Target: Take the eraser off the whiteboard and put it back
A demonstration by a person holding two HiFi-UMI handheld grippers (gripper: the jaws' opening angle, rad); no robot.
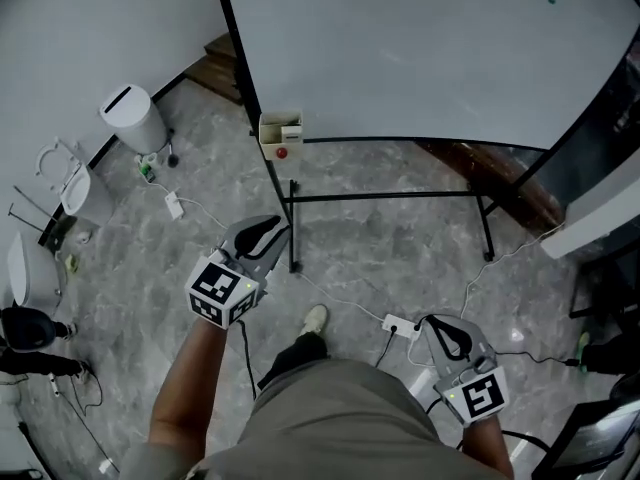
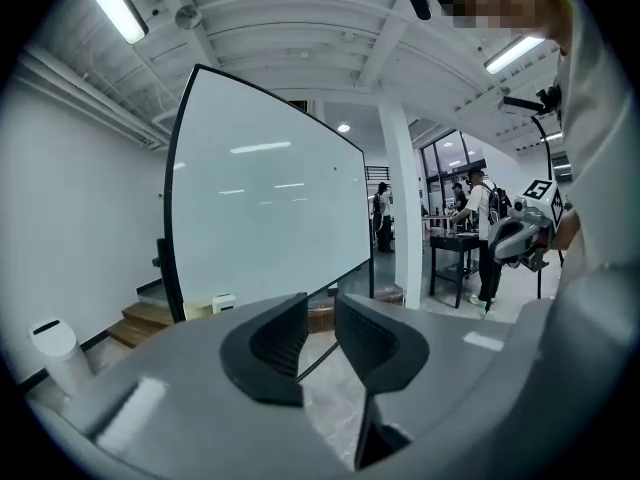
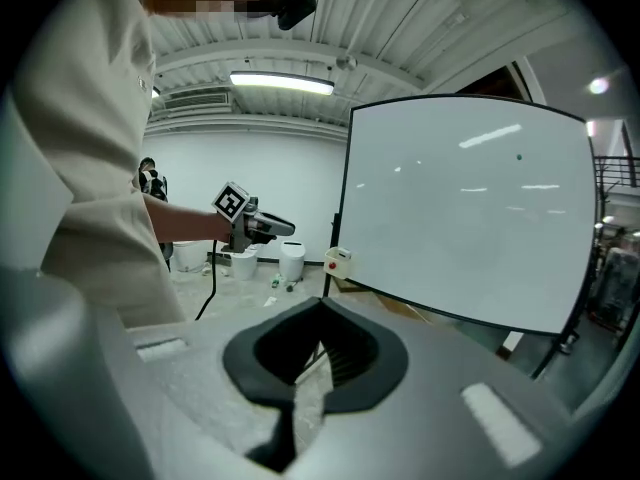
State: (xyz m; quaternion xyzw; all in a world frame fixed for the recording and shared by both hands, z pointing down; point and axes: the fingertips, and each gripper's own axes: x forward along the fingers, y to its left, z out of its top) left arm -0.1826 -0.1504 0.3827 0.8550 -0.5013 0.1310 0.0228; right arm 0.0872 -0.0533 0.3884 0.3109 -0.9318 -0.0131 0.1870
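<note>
Far from all fingers [image 2: 270, 353], eraser [image 1: 281, 134]

Left gripper [image 1: 272, 230] jaws slightly apart, right gripper [image 1: 440, 326] jaws together

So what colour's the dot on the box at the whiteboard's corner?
Red dot on a cream box; best in the head view.
</note>
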